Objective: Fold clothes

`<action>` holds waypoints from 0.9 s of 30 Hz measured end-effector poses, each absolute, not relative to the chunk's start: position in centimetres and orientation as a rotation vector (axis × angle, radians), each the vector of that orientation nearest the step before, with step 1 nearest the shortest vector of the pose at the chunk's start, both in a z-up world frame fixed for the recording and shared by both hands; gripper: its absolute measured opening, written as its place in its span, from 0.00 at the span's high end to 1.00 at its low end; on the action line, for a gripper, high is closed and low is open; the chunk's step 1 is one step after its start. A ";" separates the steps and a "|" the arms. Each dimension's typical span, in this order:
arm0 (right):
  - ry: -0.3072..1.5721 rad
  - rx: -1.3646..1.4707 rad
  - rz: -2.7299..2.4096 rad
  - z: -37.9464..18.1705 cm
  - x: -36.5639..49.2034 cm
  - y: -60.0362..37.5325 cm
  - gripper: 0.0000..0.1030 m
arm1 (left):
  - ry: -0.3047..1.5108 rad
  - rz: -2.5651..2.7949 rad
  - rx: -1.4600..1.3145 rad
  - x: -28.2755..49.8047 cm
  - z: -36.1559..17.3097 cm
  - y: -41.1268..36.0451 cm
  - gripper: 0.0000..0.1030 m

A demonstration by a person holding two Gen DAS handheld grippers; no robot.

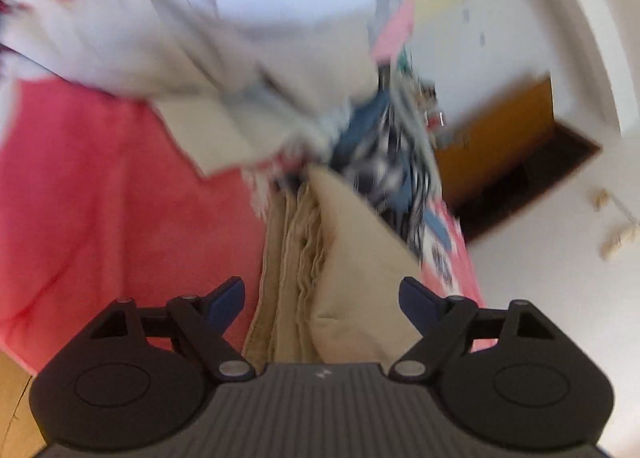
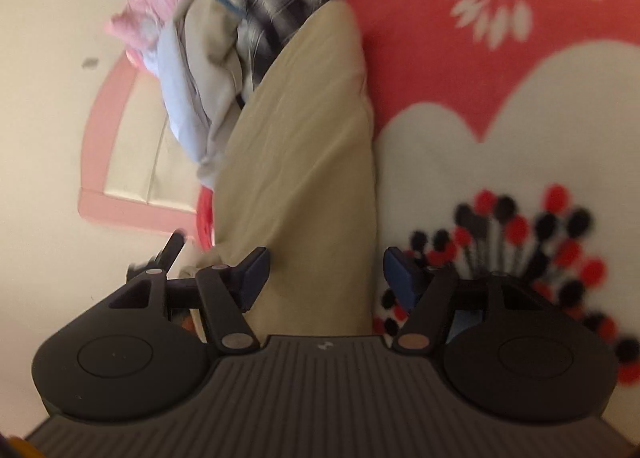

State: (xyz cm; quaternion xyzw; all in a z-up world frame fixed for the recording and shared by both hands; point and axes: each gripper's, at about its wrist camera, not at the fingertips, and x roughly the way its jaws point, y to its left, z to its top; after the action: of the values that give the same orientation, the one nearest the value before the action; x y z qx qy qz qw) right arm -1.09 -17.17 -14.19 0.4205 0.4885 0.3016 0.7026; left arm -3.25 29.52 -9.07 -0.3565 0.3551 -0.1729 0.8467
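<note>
1. The left hand-held gripper is released: its blue-padded jaws stand wide apart, and the folded beige garment lies under the gap between them, not pinched by either pad.
2. The right hand-held gripper is likewise released, its jaws spread. The same beige garment runs up through the gap; whether the left pad brushes the cloth I cannot tell.
3. The relation that matters: the garment's long axis runs straight away from both grippers, in line with the way each points. Its near end sits right at the jaws, so neither hand looks clearly nearer than the other.
4. In the left wrist view the garment shows a stack of soft layered edges on one side and a smooth folded face on the other. It looks like plain woven cotton, limp and matte, folded into a long narrow shape.
5. It rests on a bed with a red fleecy blanket printed with white hearts and dark and red dots.
6. Beyond its far end lies a heap of unfolded clothes: pale grey-blue cloth, a dark checked piece, some blue and some pink.
7. My judgement: this piece looks folded, and the heap is left to do.
</note>
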 end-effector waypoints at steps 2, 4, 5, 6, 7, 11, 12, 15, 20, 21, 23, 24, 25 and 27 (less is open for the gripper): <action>1.105 0.946 0.686 -14.5 -0.1 -16.4 0.39 | 0.842 -0.410 -0.756 -1.1 -10.3 29.4 0.22; 1.117 0.976 0.706 -15.0 1.1 -15.7 0.39 | 0.873 -0.437 -0.759 0.0 -11.0 29.2 0.22; 1.123 0.987 0.714 -15.2 1.7 -15.3 0.39 | 0.876 -0.454 -0.747 0.3 -10.9 29.1 0.21; 1.129 0.993 0.726 -15.4 2.3 -14.9 0.39 | 0.879 -0.467 -0.737 0.5 -10.9 28.9 0.21; 1.133 0.995 0.741 -15.5 2.9 -14.5 0.39 | 0.883 -0.475 -0.730 0.6 -10.9 28.7 0.21; 1.113 1.028 0.791 -16.1 4.7 -12.8 0.46 | 0.876 -0.500 -0.723 0.5 -11.1 27.4 0.23; 1.104 1.032 0.794 -16.3 4.8 -12.5 0.56 | 0.877 -0.500 -0.727 0.5 -11.0 27.0 0.24; 1.082 1.072 0.803 -16.5 4.9 -12.8 0.74 | 0.885 -0.488 -0.765 0.3 -10.4 26.2 0.25; 1.017 1.081 0.800 -14.9 4.6 -16.3 0.79 | 0.925 -0.544 -0.808 1.0 -9.4 21.9 0.29; 1.000 1.078 0.794 -14.4 4.4 -17.5 0.80 | 0.931 -0.564 -0.794 1.3 -9.1 20.3 0.29; 0.965 1.057 0.776 -13.3 3.9 -20.2 0.80 | 0.941 -0.616 -0.766 2.1 -8.6 16.5 0.29; 0.949 1.043 0.762 -12.8 3.6 -21.9 0.80 | 0.943 -0.648 -0.755 2.6 -8.4 14.5 0.29; 0.932 1.030 0.746 -12.2 3.2 -23.5 0.80 | 0.947 -0.684 -0.747 3.2 -8.3 12.3 0.29; 0.890 1.007 0.699 -10.9 2.1 -27.6 0.80 | 0.959 -0.756 -0.736 4.3 -8.7 7.8 0.29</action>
State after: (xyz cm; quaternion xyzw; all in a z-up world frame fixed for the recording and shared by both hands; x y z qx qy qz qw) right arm 2.08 -27.58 -10.94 0.4568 0.4037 0.3171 0.7265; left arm 4.28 7.82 -8.66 -0.3377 0.4397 -0.3467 0.7565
